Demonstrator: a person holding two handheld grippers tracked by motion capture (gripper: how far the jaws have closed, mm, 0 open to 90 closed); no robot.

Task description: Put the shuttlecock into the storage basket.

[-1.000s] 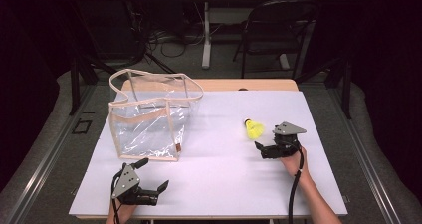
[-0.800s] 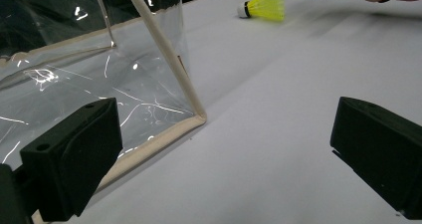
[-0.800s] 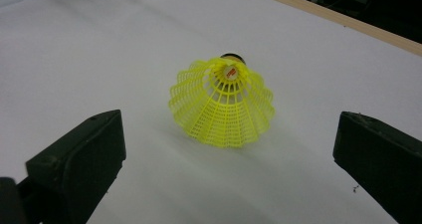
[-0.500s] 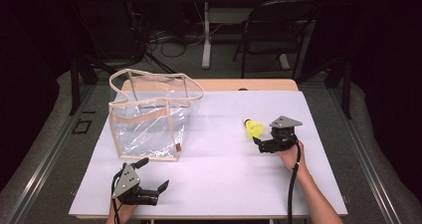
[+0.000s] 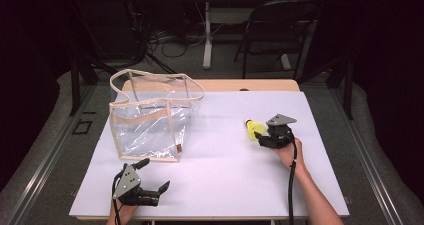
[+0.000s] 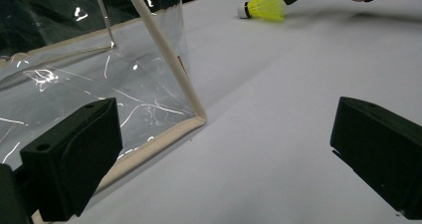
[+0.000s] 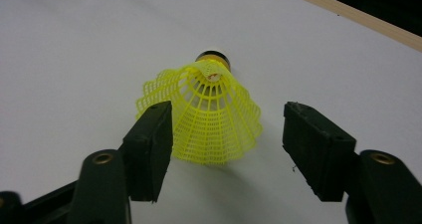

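Note:
A yellow mesh shuttlecock lies on its side on the white table, cork end pointing away from my right gripper. That gripper's jaws stand on either side of the skirt and have just been closing. The left pad sits at the skirt's edge and the right pad is still apart from it. At the table's front left my left gripper rests open with nothing between its jaws, facing the near corner of a clear plastic bag.
The clear bag with beige trim and handles stands upright on the table's left half. A wooden table edge runs along the far side. Beyond it, a chair and cables stand on a dark floor.
My right gripper has slid left up to the shuttlecock, so its jaws now flank the skirt. The left gripper and the bag have kept still.

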